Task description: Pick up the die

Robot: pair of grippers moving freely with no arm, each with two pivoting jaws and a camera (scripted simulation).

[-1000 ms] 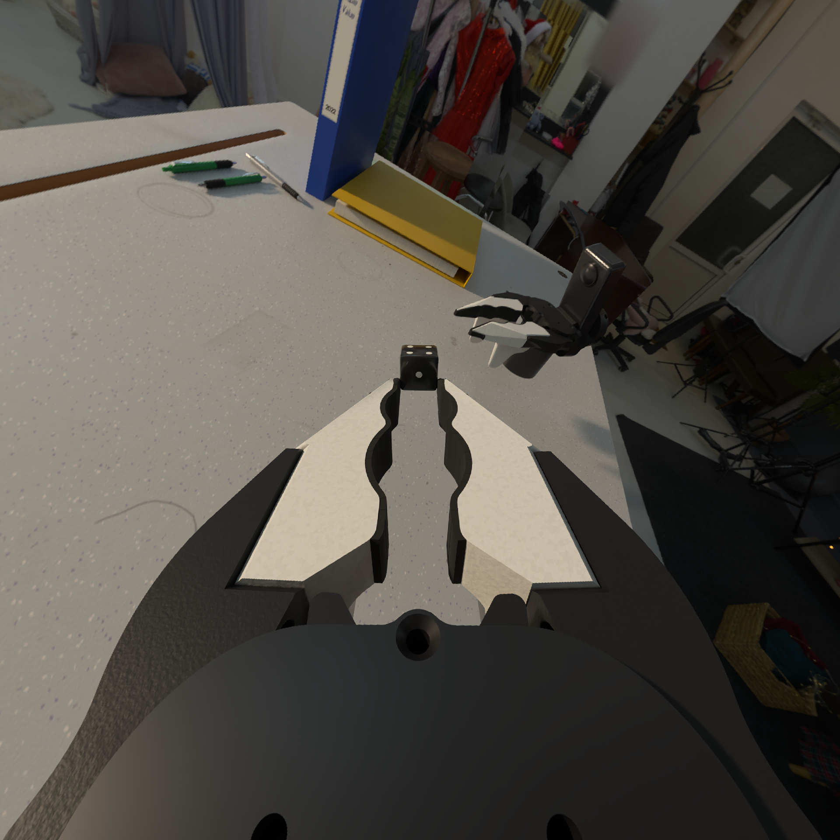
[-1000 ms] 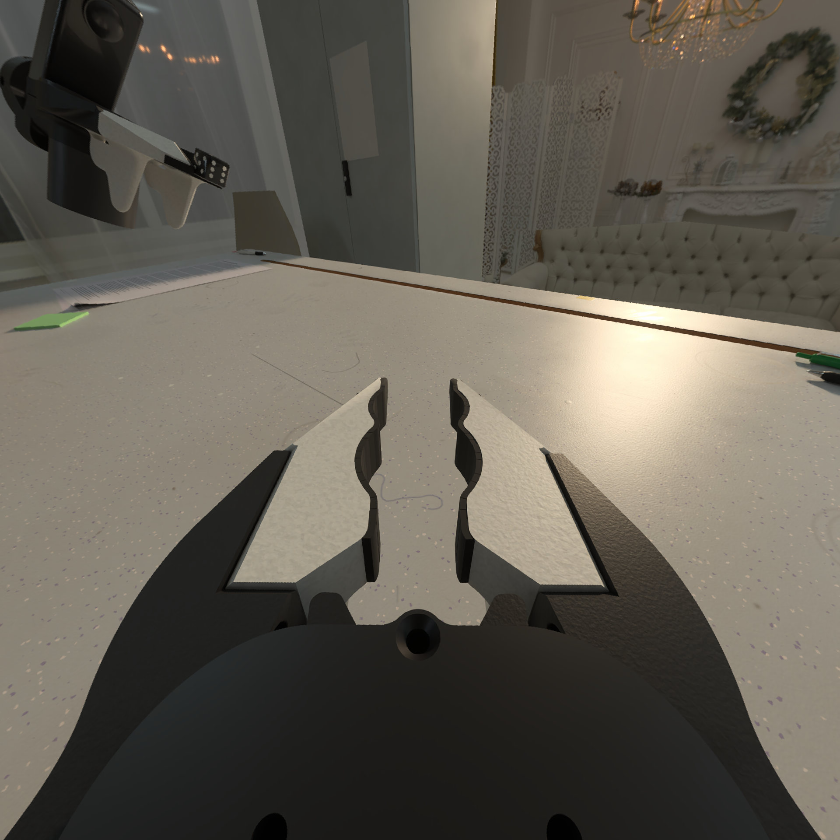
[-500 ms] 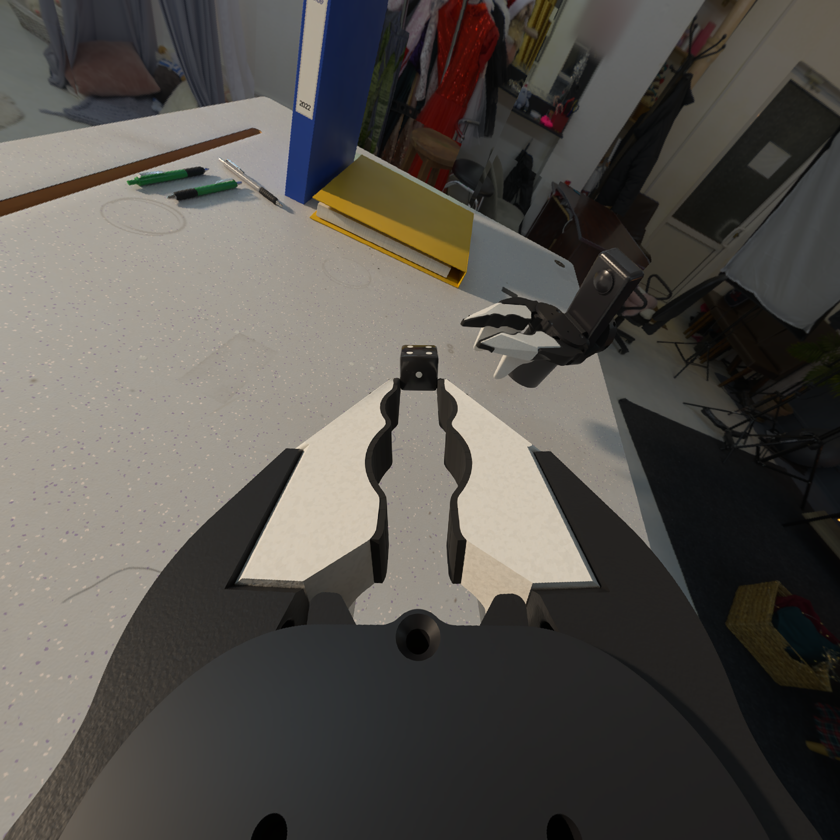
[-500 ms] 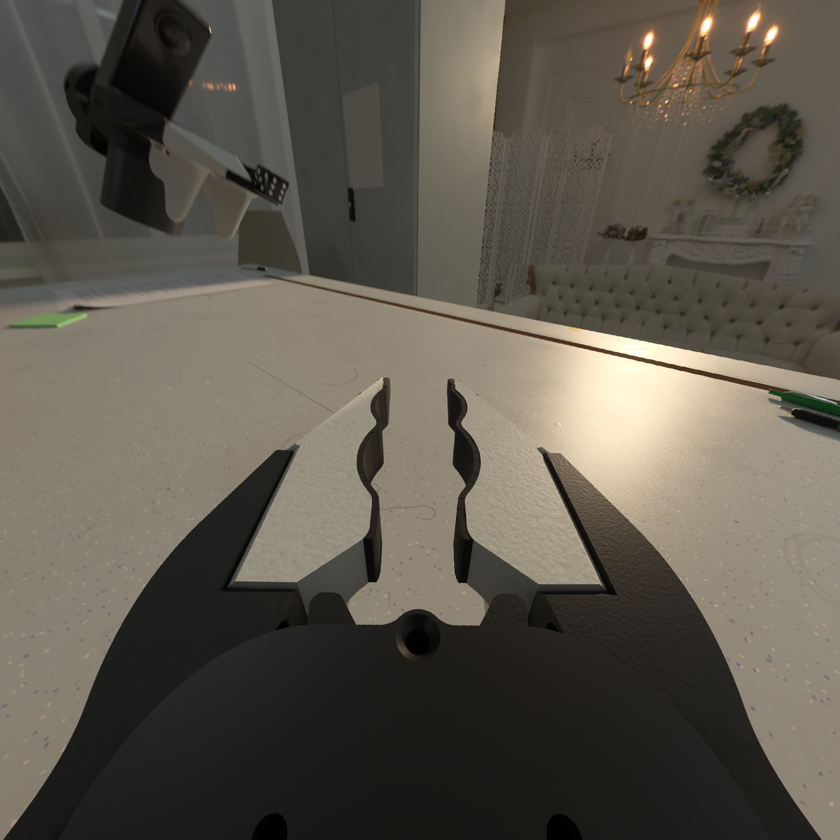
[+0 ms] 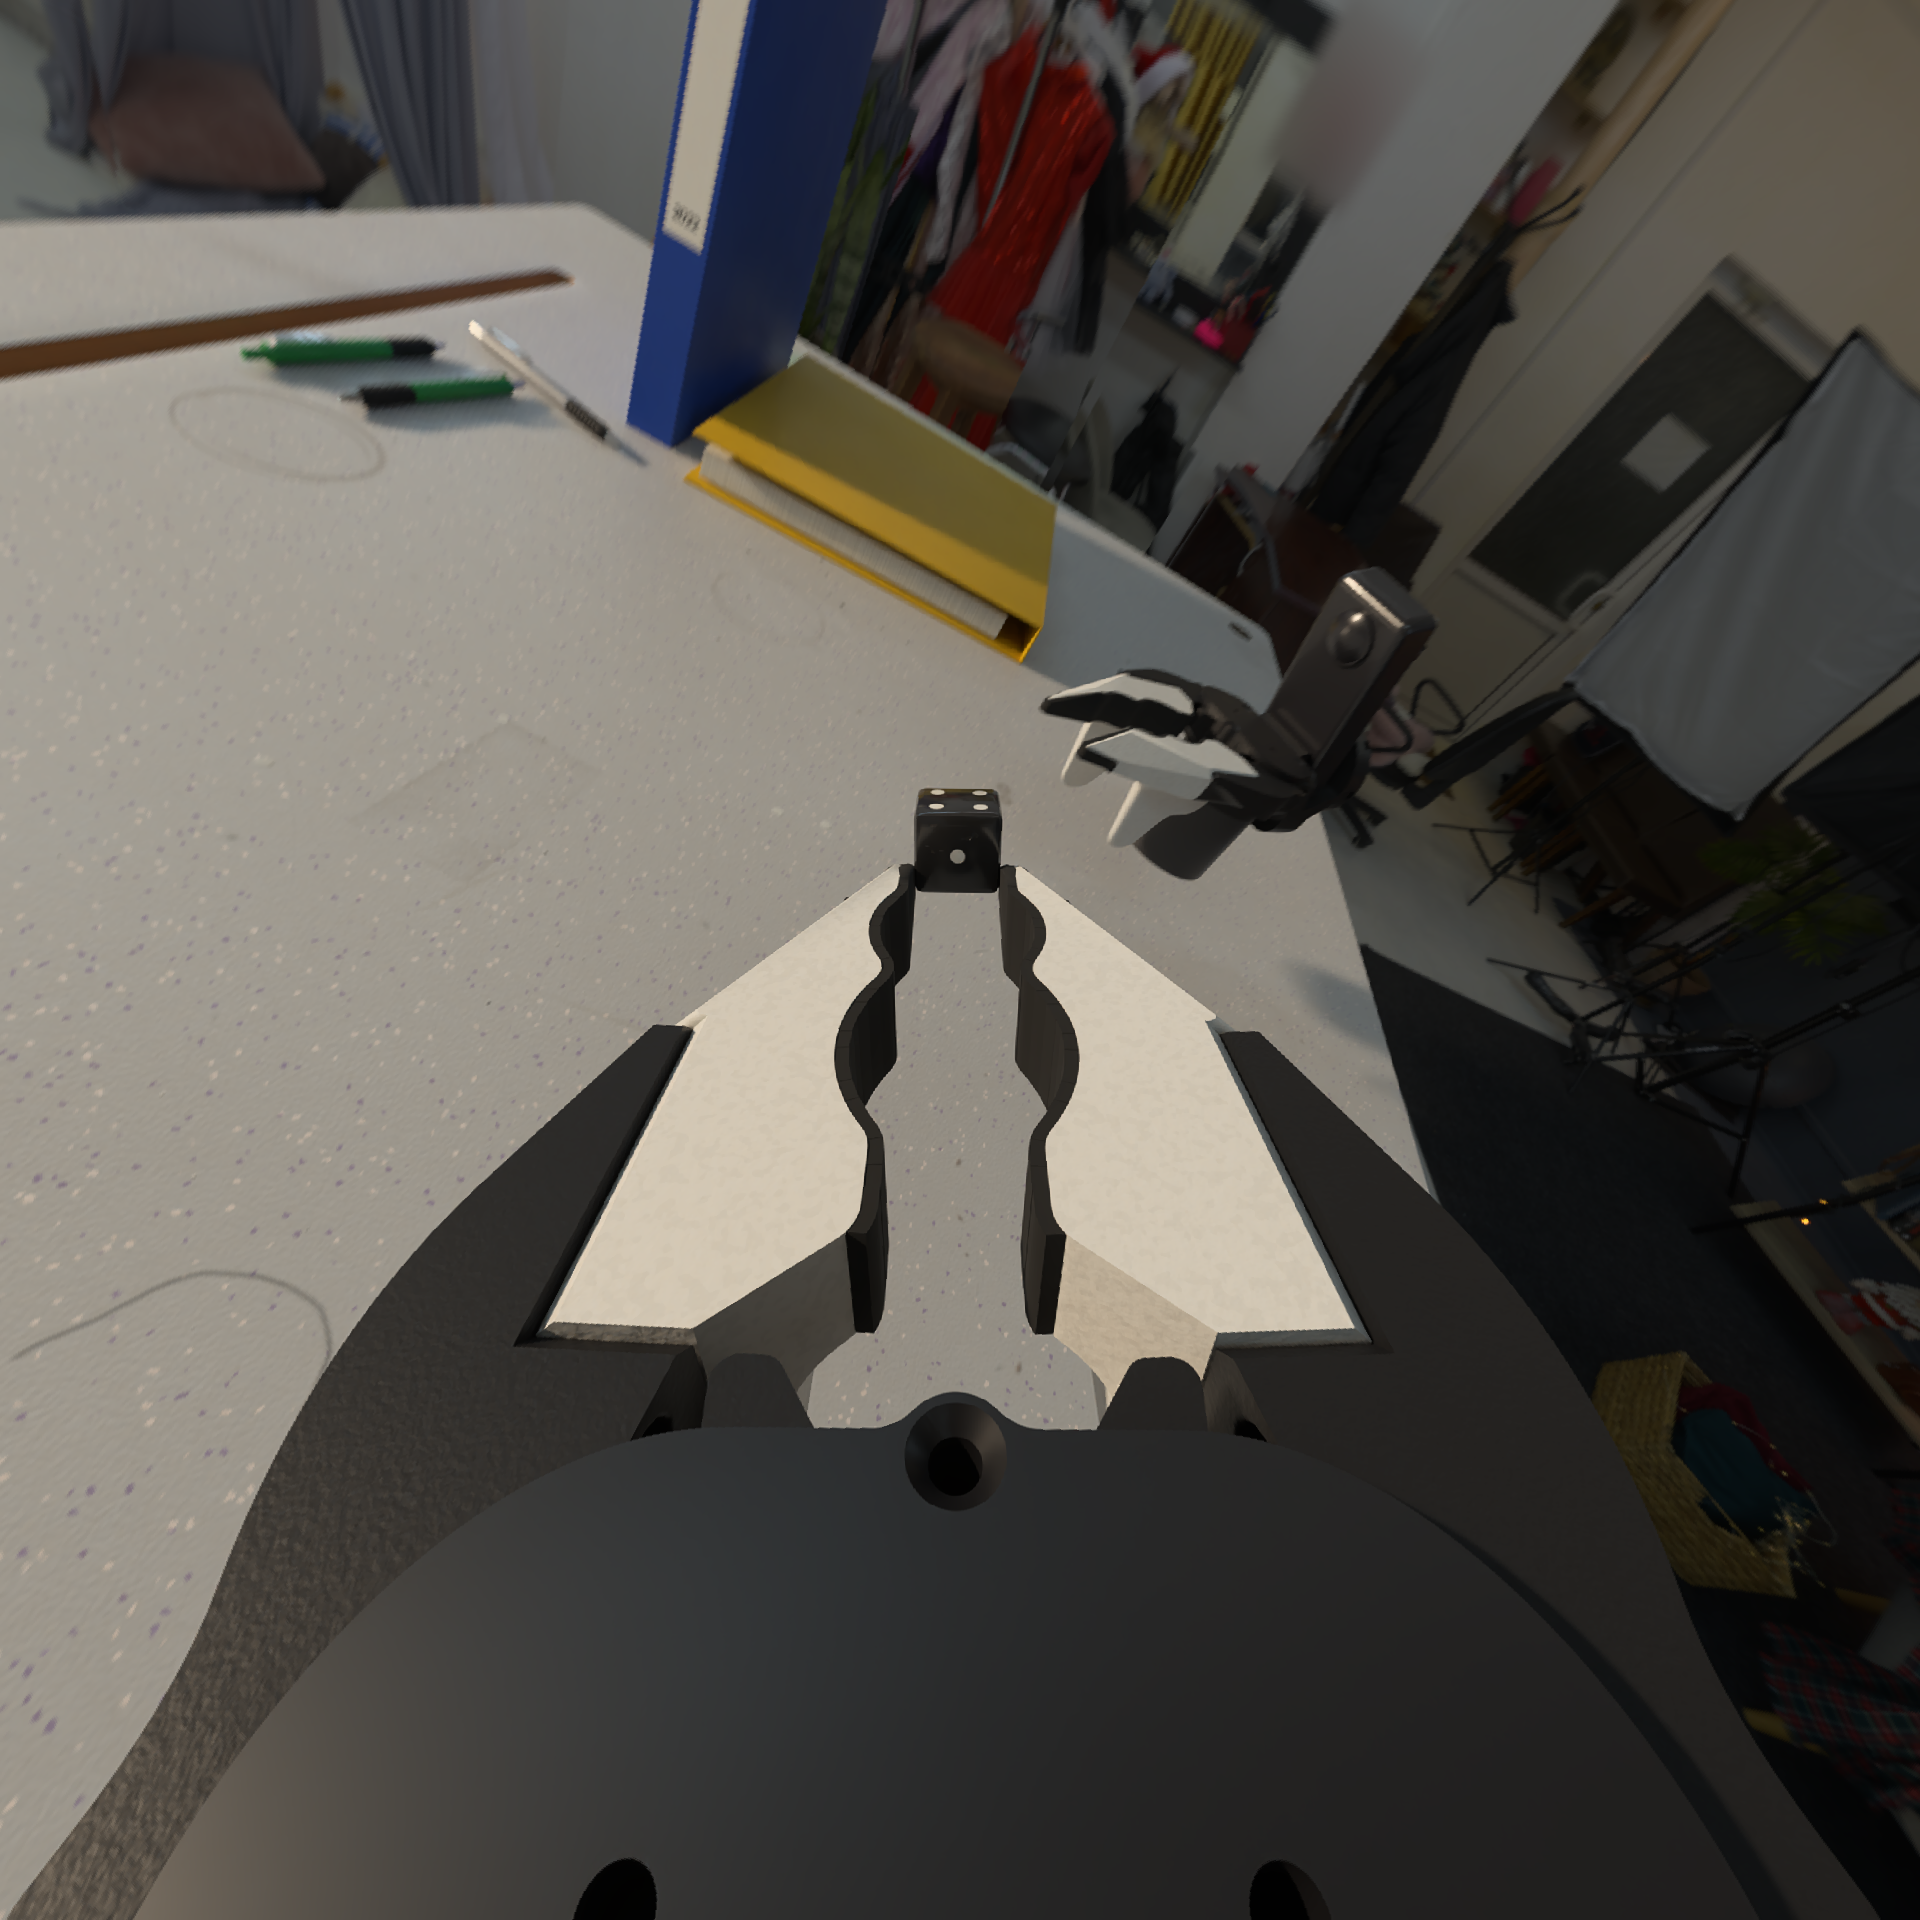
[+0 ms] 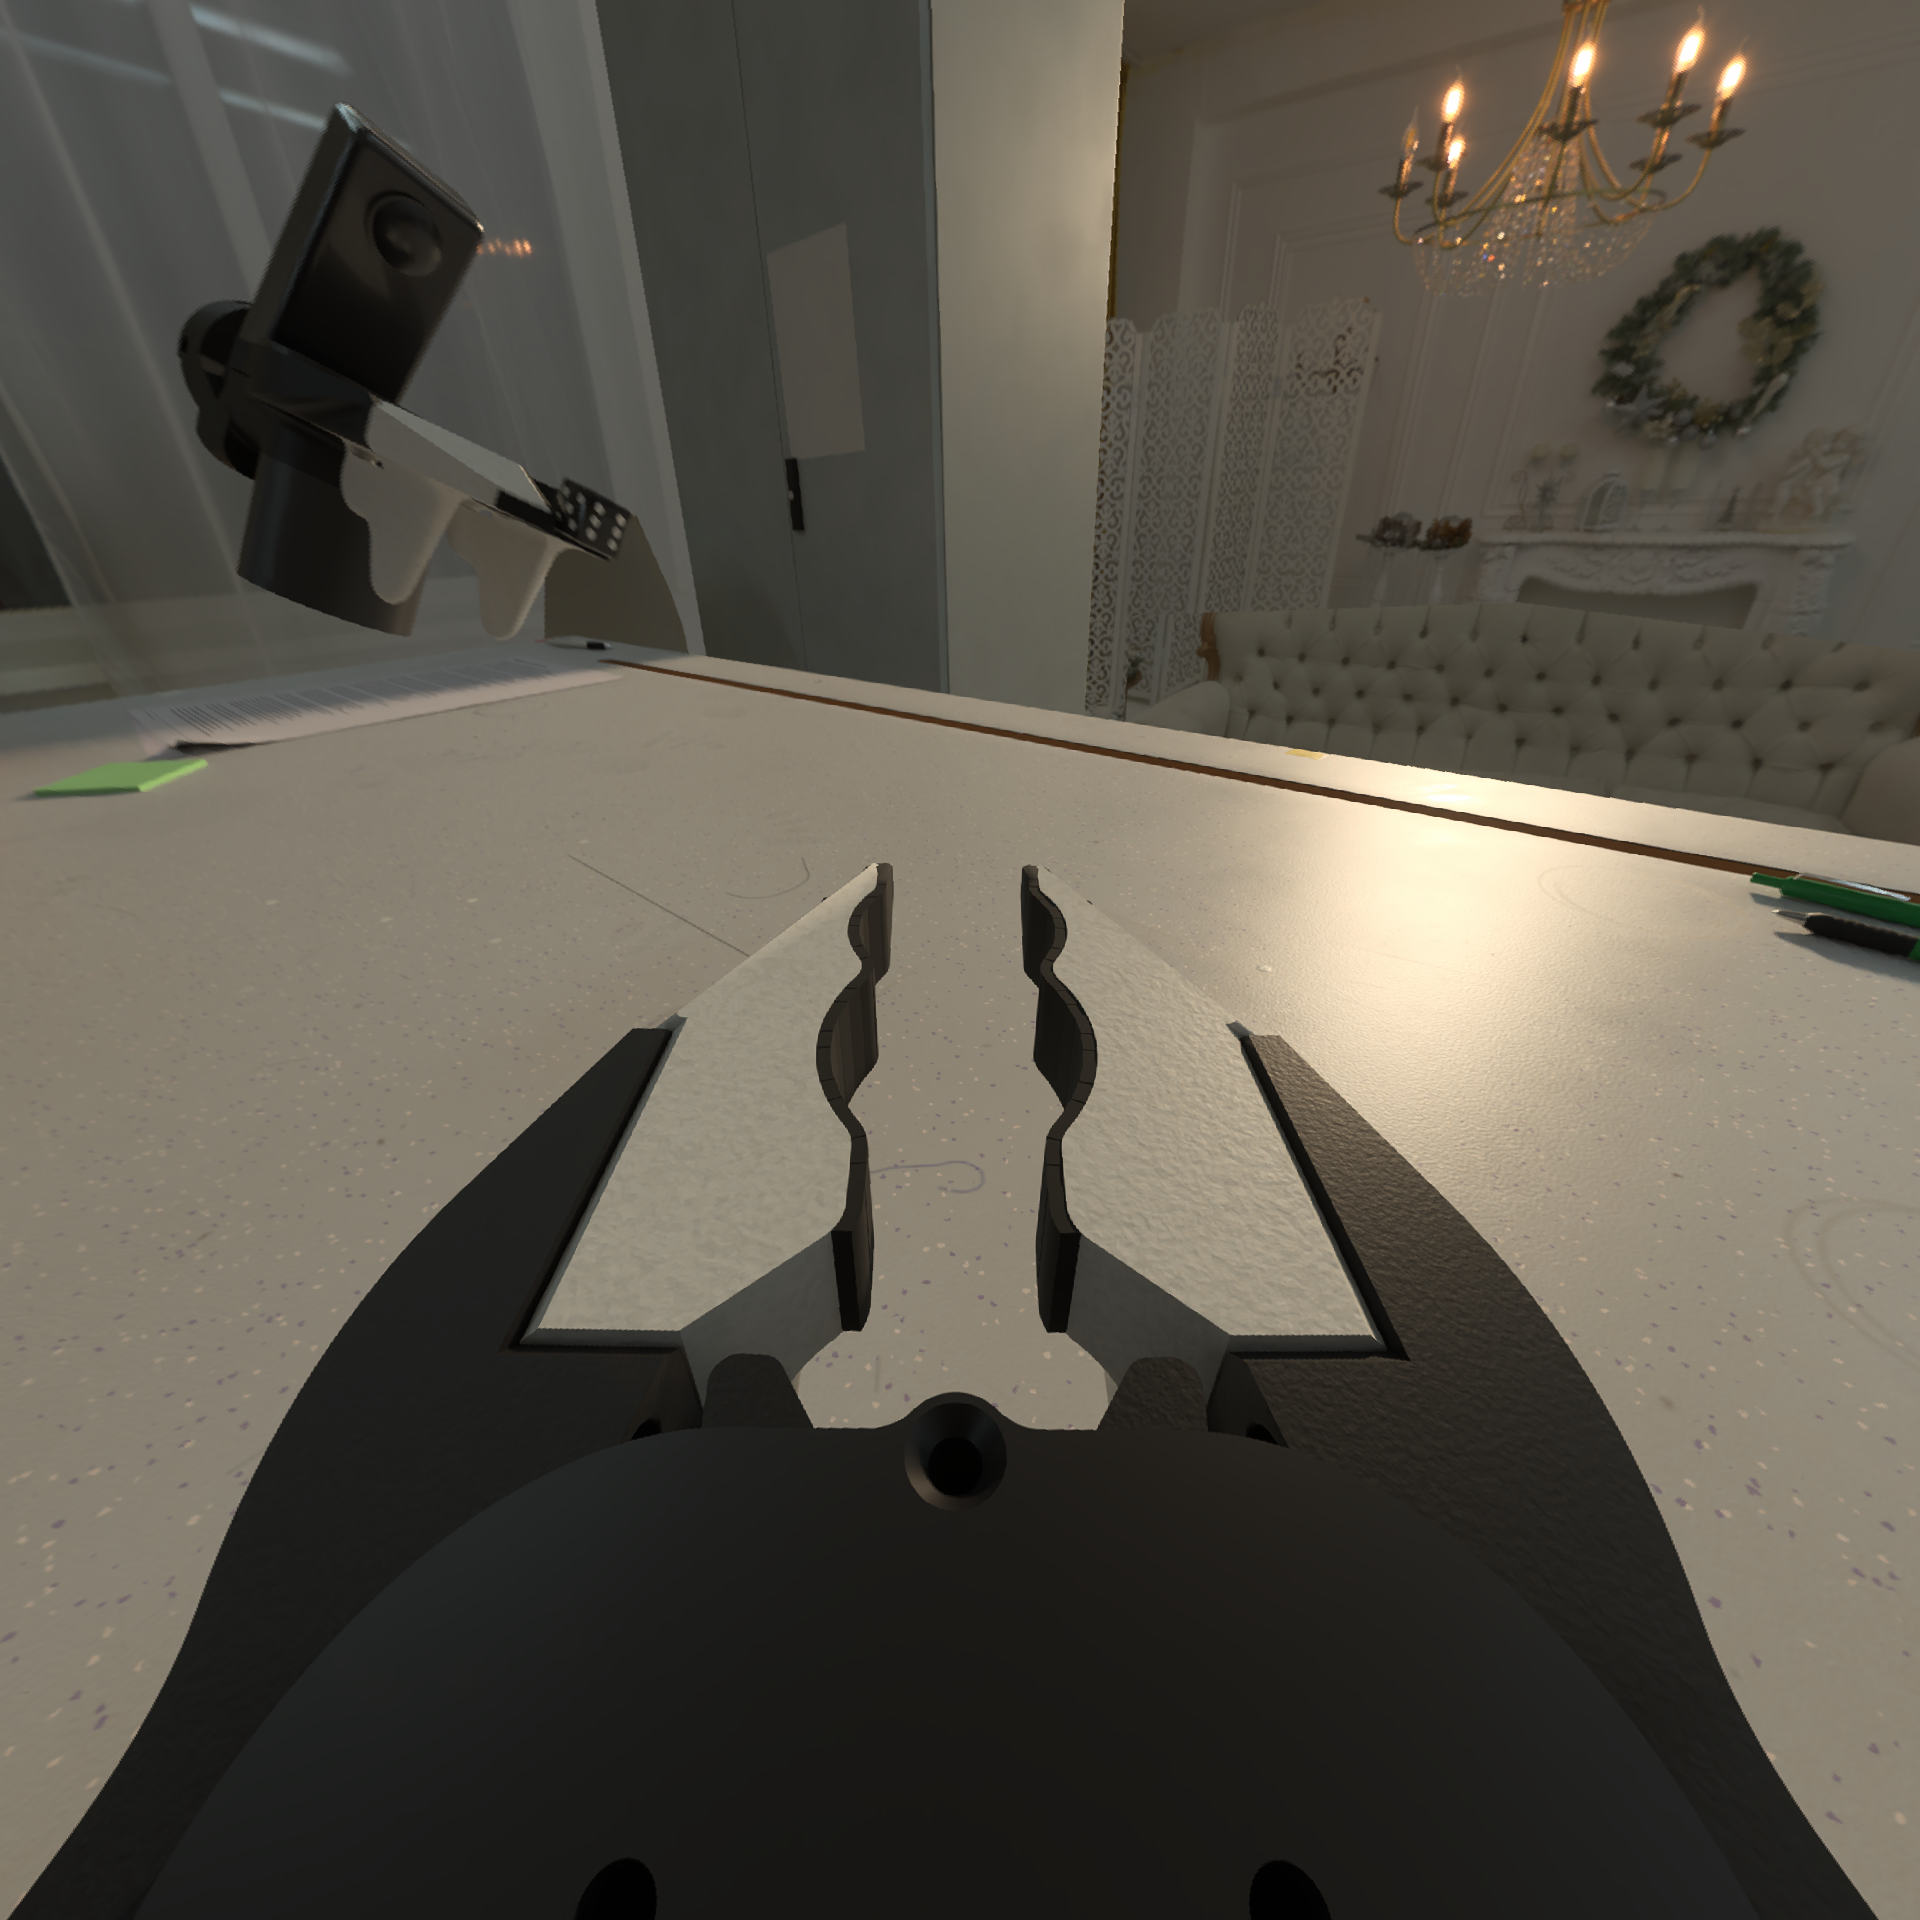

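The die (image 5: 958,840) is small and black with white pips. My left gripper (image 5: 958,881) is shut on it at the very fingertips. In the right wrist view the left gripper (image 6: 569,523) hangs at the upper left, with the die (image 6: 596,516) held well above the grey speckled table (image 6: 416,987). My right gripper (image 6: 956,883) is open and empty, low over the table. It also shows in the left wrist view (image 5: 1081,732), to the right of the die near the table's right edge.
A blue binder (image 5: 748,208) stands at the far edge, with a yellow folder (image 5: 894,499) lying beside it. Two green markers (image 5: 343,350) and a pen (image 5: 551,390) lie at the far left. A green note (image 6: 120,777) and a paper sheet (image 6: 364,691) lie beyond the right gripper.
The left gripper keeps its hold on the die. In the right wrist view it has shifted right and lower in frame, as that view tilts upward. The right gripper stays open.
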